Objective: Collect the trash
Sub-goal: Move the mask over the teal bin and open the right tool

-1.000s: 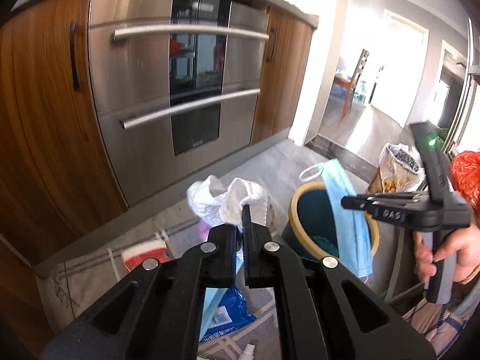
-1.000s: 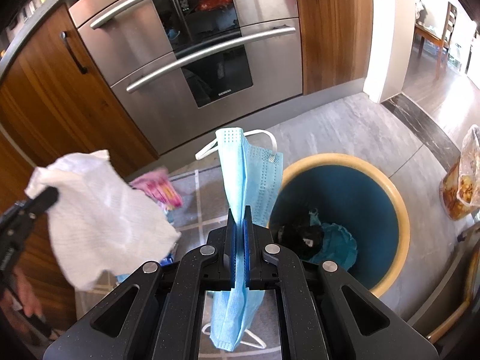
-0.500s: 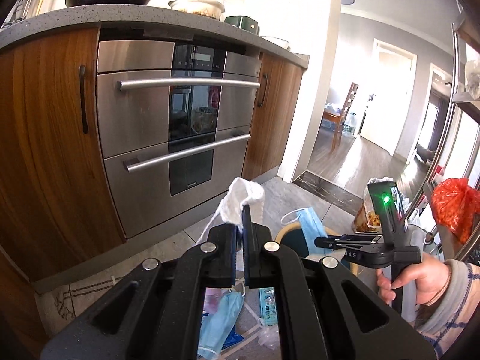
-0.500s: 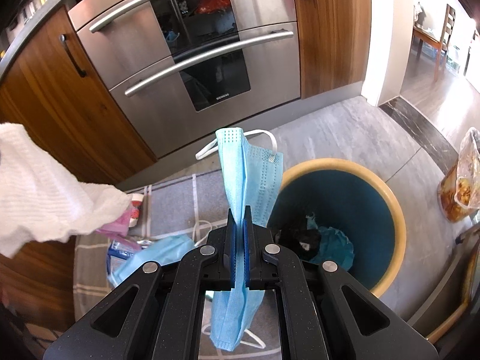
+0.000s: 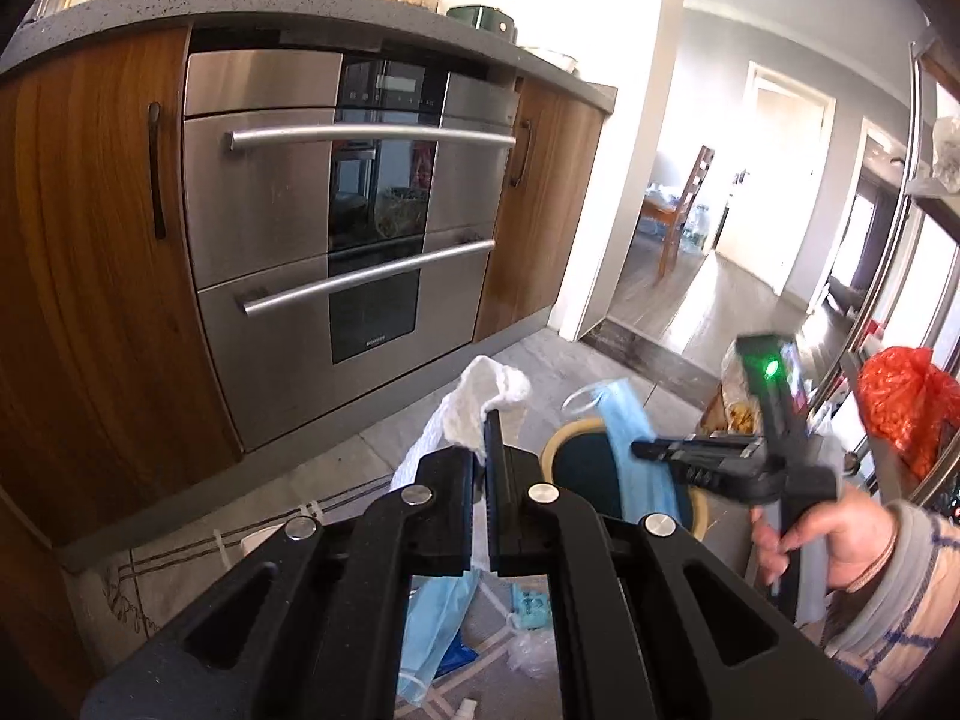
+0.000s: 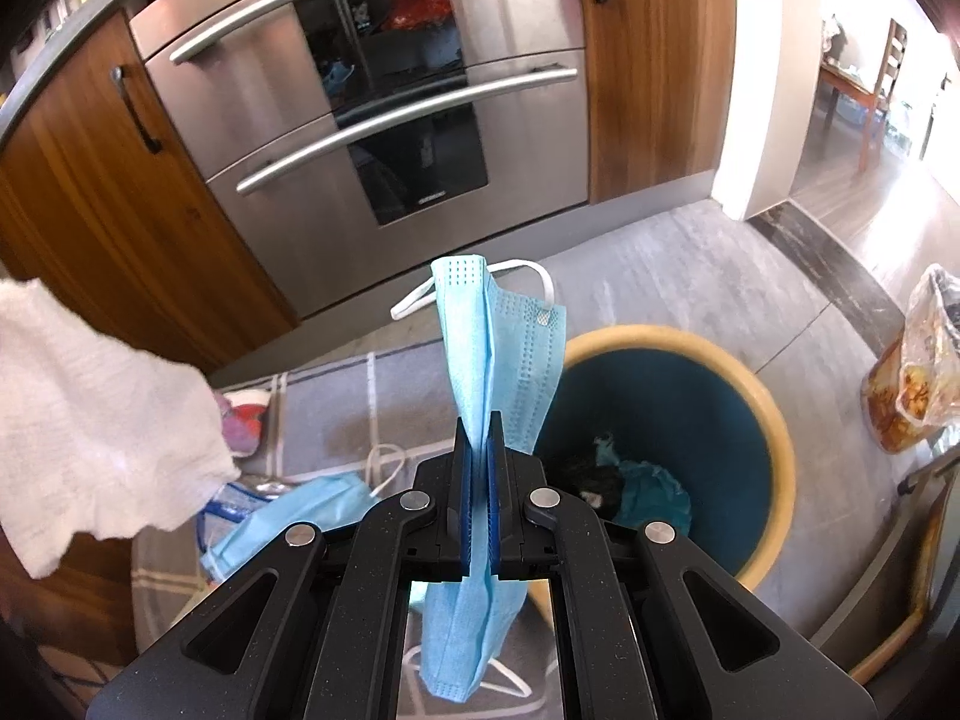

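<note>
Right hand-held gripper [image 6: 477, 450] clamped on blue face mask [image 6: 480, 354], dangling beside bin [image 6: 774, 420] rim, lined up for drop. Left hand-held gripper [image 5: 487, 450] pinching white tissue [image 5: 474, 402] nearby, prob next in.

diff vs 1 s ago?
The left gripper rose with its white tissue, tilting up so the countertop came into view. Nothing grabbed or released. Unchanged: right gripper shut on the blue mask beside the bin; second mask on the floor.
</note>
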`<state>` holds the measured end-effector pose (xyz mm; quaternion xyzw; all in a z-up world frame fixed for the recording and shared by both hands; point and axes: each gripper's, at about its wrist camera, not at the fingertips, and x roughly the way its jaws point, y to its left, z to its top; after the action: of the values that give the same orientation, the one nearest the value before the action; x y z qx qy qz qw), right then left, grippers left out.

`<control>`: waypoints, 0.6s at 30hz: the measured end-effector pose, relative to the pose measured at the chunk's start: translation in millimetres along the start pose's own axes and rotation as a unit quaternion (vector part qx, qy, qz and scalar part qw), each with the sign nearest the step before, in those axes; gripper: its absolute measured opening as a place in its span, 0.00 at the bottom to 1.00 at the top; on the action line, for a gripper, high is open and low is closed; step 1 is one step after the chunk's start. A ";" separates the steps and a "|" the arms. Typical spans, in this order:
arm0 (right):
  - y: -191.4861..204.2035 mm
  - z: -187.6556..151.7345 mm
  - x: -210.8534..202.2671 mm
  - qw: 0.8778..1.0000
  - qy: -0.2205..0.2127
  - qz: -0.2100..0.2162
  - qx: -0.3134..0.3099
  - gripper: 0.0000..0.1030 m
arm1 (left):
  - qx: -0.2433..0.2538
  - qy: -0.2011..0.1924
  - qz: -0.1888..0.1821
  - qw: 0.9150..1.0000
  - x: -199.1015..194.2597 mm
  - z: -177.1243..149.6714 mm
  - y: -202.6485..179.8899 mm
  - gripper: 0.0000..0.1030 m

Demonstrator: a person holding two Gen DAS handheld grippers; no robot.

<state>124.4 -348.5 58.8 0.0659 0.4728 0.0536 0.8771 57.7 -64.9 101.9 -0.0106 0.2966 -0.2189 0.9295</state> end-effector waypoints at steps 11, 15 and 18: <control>-25.9 2.5 18.3 0.998 0.025 -0.055 0.012 0.05 | -0.010 0.085 -0.004 0.996 30.5 -22.3 8.5 0.03; -39.7 3.7 24.0 0.996 0.028 -0.086 0.015 0.05 | -0.014 0.111 0.029 0.993 27.8 -38.6 24.2 0.03; -49.8 3.1 33.3 0.994 0.040 -0.097 0.023 0.05 | -0.023 0.143 0.068 0.987 28.2 -52.1 43.4 0.03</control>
<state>146.8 -392.5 24.8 0.0371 0.5130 -0.0399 0.8566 66.6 -31.5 37.1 0.0196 0.4314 -0.1478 0.8897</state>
